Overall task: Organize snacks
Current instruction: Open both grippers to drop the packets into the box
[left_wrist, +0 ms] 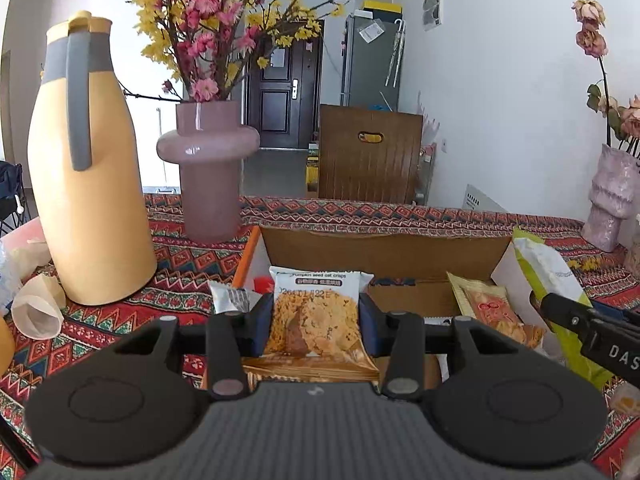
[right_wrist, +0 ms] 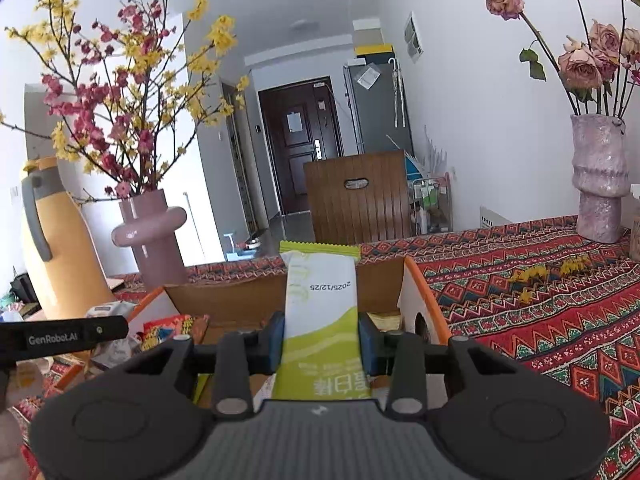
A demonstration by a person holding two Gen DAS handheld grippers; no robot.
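Left wrist view: left tool (left_wrist: 316, 320) grips the pumpkin-seed oat crisp packet (left_wrist: 314, 316); lower it squarely into the open cardboard box (left_wrist: 384, 248) before releasing.

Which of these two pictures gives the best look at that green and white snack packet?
The right wrist view: the green and white packet stands centred, clamped in the right claw, printed date readable. The left wrist view shows it only side-on at the right, over the cardboard box.
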